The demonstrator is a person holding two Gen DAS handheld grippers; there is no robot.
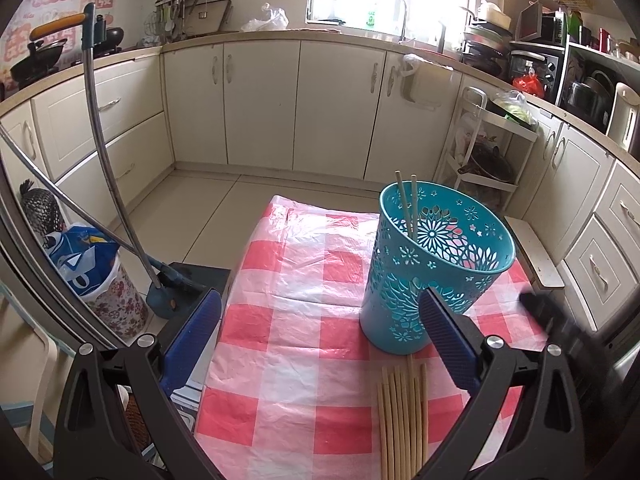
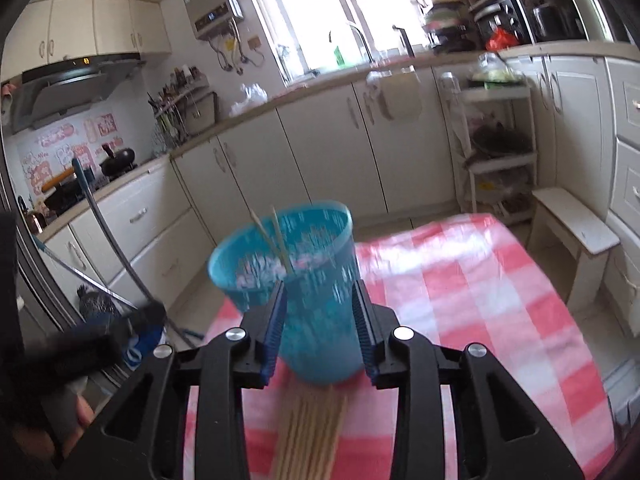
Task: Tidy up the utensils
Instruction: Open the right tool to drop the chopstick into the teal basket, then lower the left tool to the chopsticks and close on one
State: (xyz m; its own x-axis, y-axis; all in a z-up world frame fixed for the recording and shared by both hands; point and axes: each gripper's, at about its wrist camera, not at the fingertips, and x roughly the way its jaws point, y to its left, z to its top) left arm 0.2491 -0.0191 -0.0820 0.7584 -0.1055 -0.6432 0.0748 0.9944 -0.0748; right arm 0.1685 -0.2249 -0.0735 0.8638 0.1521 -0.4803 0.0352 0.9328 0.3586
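Note:
A teal perforated basket (image 1: 432, 280) stands upright on the red-and-white checked tablecloth (image 1: 300, 320), with two chopsticks (image 1: 410, 208) leaning inside it. A bundle of several wooden chopsticks (image 1: 402, 420) lies on the cloth just in front of the basket. My left gripper (image 1: 320, 312) is wide open and empty, short of the basket and to its left. In the right wrist view, which is blurred, my right gripper (image 2: 320, 312) is partly open with nothing held. It hangs above the bundle (image 2: 312, 436), and the basket (image 2: 316, 320) shows beyond its fingers.
A white stool (image 2: 576, 232) stands off the table's far right corner. Left of the table are a mop pole (image 1: 100, 140) and a floral bin (image 1: 116, 304). Cream cabinets (image 1: 260, 100) line the walls, and a white rack (image 1: 480, 152) stands behind the basket.

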